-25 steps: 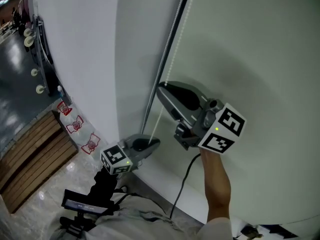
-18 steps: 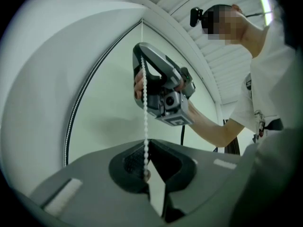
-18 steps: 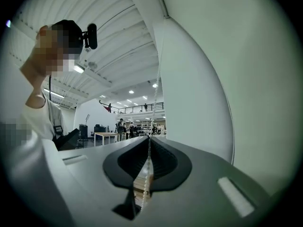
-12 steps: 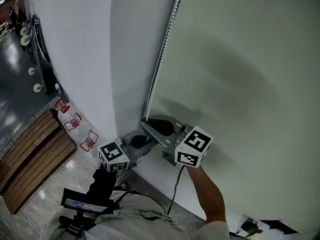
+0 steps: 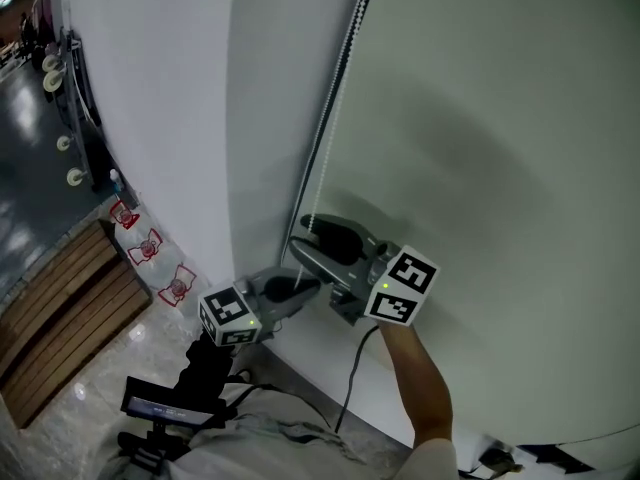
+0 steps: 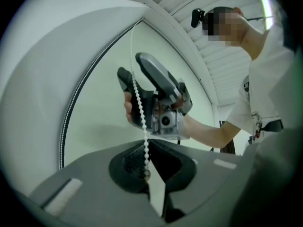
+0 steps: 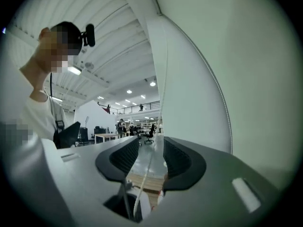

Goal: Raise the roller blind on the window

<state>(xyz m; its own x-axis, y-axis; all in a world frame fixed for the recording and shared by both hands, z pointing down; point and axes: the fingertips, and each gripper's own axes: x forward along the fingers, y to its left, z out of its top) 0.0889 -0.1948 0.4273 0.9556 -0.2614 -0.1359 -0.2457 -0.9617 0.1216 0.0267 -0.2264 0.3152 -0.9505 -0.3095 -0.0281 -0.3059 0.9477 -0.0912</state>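
Note:
The pale green roller blind (image 5: 480,168) fills the right of the head view. Its white bead chain (image 5: 335,98) hangs along the blind's left edge. My left gripper (image 5: 310,287) is low on the chain and shut on it. In the left gripper view the chain (image 6: 137,98) runs down into the closed jaws of that gripper (image 6: 146,151). My right gripper (image 5: 302,235) sits just above the left one. Its jaws have just been opening, and in the right gripper view they (image 7: 151,150) stand apart with the chain (image 7: 147,167) passing loose between them, not pressed.
A white wall (image 5: 160,118) stands left of the blind. Below lie a wooden floor panel (image 5: 60,298) and red-and-white items (image 5: 150,248) at the wall's foot. A black cable (image 5: 355,378) hangs from the right gripper. A black device (image 5: 165,408) sits by my waist.
The right gripper has come down along the chain to just above the left gripper, and its jaws have opened off the chain. The left gripper has stayed put, still shut.

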